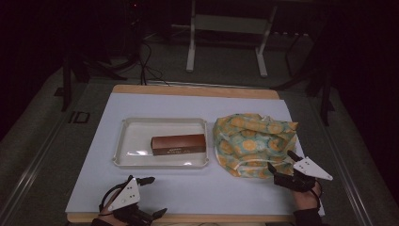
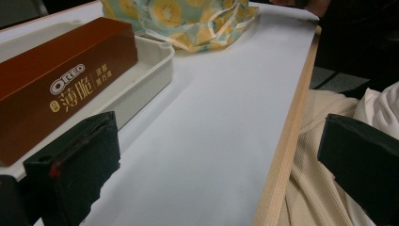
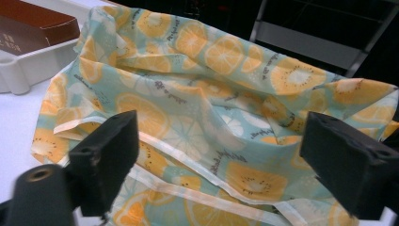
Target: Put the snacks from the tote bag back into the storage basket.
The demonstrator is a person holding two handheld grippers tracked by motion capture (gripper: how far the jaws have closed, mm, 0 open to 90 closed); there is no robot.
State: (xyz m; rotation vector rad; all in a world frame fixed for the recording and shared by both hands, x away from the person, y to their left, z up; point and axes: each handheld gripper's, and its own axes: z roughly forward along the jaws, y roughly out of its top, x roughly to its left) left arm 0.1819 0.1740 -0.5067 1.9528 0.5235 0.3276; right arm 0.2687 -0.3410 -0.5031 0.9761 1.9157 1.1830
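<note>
A tray (image 1: 123, 141) lies on the mat (image 1: 188, 188) left of centre, and a box (image 1: 178, 144) lies in its right half. The cloth bag (image 1: 251, 141) lies just right of the tray. The left gripper (image 1: 153, 195) sits near the table's front edge, before the tray. The right gripper (image 1: 282, 161) sits at the bag's front right edge.

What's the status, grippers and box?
Left gripper open, near table edge. Right gripper open at fruit-print bag. Brown box lies in white tray. Nothing blocking.
</note>
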